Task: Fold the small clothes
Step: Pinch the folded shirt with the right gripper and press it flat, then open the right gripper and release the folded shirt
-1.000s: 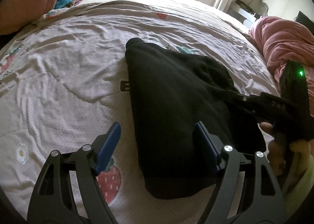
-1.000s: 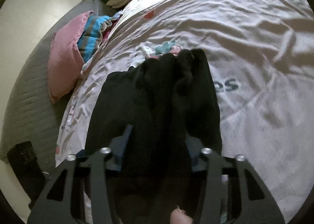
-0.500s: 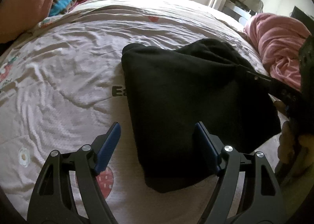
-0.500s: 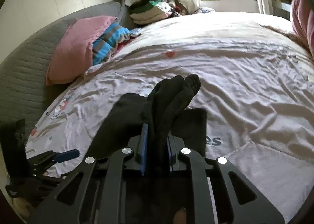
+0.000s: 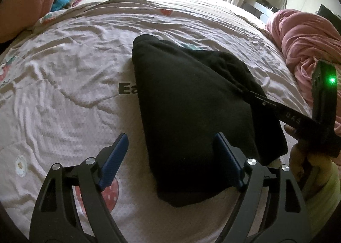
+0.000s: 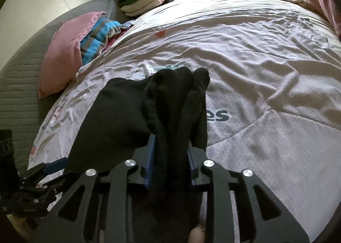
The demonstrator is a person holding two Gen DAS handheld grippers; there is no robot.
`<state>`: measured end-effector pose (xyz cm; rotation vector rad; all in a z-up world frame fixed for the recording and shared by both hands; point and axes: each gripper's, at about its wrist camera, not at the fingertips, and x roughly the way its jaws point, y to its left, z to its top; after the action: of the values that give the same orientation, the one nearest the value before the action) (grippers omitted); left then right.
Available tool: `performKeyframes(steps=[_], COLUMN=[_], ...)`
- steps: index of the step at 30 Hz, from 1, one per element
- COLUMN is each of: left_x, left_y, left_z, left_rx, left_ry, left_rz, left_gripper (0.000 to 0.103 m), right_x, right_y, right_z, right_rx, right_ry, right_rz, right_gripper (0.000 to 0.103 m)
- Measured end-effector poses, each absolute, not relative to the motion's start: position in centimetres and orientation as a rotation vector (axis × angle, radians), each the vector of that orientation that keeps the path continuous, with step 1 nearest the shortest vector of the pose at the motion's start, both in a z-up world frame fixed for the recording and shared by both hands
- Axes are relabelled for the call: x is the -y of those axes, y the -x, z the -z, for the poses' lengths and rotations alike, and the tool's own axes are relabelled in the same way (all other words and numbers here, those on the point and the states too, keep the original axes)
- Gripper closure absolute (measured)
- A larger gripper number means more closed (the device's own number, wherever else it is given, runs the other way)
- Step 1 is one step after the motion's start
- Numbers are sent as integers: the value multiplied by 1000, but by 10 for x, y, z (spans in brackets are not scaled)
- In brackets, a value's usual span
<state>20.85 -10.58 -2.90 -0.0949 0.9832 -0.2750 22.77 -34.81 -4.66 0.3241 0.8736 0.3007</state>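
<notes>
A black garment [image 5: 187, 98] lies folded on the strawberry-print bed sheet [image 5: 64, 93]. In the left wrist view my left gripper [image 5: 170, 136] hovers over its near edge. Its jaws are wide and opening, one finger is above the cloth, the other is above the sheet, and neither pad presses. My right gripper [image 5: 253, 93] comes in from the right at the garment's right edge. In the right wrist view a bunched fold of the garment [image 6: 119, 119] fills the gap of my right gripper [image 6: 170, 145]. Those jaws are opening while the cloth still touches both pads.
A pink pillow [image 6: 61, 57], a blue striped cloth [image 6: 98, 38] and a stack of folded clothes [image 6: 140, 2] sit at the bed's far left. A pink blanket [image 5: 304, 47] is heaped on the right. A person's hand [image 5: 298, 157] holds the right gripper.
The right gripper closed on the garment's edge and lifted it. It has since lowered it back toward the bed with its jaws wider. The left gripper has stayed in place.
</notes>
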Motion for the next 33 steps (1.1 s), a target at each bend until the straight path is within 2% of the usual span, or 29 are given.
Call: performKeyframes(steps=[7, 8, 9, 16, 17, 19, 26, 27, 33], left_x=[101, 101, 101, 99, 99, 98, 92, 91, 87], left_y=[-202, -201, -200, -191, -190, -187, -179, -179, -176], left_z=[31, 31, 31, 32, 32, 32, 30, 31, 32], left_rx=[-981, -981, -980, -975, -973, -975, -969, -972, -979], left_ry=[113, 115, 117, 125, 126, 130, 143, 145, 146], left_rz=[277, 278, 279, 281, 281, 282, 278, 278, 282], left_gripper=[28, 28, 28, 28, 28, 28, 28, 28, 28], right_x=[347, 347, 347, 344, 345, 346, 342, 341, 346], right_y=[-210, -207, -203, -183, -182, -181, -164, -165, -159], right_z=[38, 37, 36, 38, 40, 43, 28, 32, 35], right_rx=[-850, -853, -854, -874, -878, -885, -827, -844, -849], right_ry=[-321, -319, -323, -321, -325, -336, -320, -308, -293], right_rz=[-273, -272, -278, -285, -285, -298, -313, -292, -208], right_gripper=[65, 61, 52, 48, 50, 81, 81, 79, 49])
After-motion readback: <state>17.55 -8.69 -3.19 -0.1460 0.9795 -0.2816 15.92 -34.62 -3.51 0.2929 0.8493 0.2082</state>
